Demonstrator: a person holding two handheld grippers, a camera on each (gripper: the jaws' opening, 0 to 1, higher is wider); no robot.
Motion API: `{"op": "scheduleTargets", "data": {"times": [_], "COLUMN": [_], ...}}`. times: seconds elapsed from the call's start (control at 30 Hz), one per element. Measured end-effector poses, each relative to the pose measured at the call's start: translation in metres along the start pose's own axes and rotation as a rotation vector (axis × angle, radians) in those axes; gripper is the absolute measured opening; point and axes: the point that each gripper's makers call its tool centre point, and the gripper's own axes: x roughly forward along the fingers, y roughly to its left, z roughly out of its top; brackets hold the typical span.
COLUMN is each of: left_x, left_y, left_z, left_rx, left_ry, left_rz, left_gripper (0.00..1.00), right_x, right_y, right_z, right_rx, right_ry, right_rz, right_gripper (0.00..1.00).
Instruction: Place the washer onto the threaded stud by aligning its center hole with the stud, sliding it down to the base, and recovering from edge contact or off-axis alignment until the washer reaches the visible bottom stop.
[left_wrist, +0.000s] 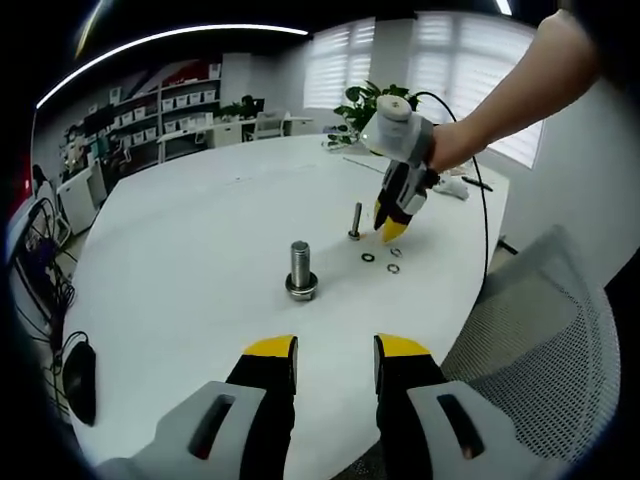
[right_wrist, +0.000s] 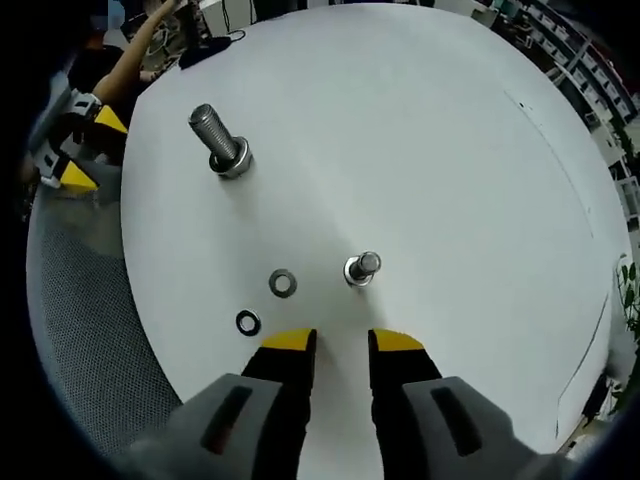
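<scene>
Just washers (right_wrist: 283, 283) beside right claw (right_wrist: 341, 343)

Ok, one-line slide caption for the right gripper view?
Open right gripper poised above two loose washers and a small stud; a larger bolt stands beyond on the white table.

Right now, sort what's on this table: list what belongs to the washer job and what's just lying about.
Job:
- small stud
- silver washer
- dark washer
- right gripper, open, empty
- left gripper, open, empty

Lying about:
- large bolt, washer already at its base
- cable
- mesh chair
</scene>
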Motion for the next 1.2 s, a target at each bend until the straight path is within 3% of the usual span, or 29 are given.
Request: {"op": "scheduleTargets", "data": {"times": [0.67, 1.2], "left_x": [0.002, 0.002], "left_y": [-0.003, -0.002], "left_z": [0.0, -0.002], "left_rx": [0.014, 0.023], "left_ry": [0.011, 0.02], "left_rz": [-0.014, -0.003], "left_gripper": [0.29, 0.29], "right_x": [0.001, 0.004], "right_y": [0.023, 0.027], "right_z": [-0.015, -0.021], "right_rx": [0.006, -0.023], "right_ry": [-0.004, -0.001], "right_rz": [0.037, 0.026], "right_gripper": [0.24, 0.23]}}
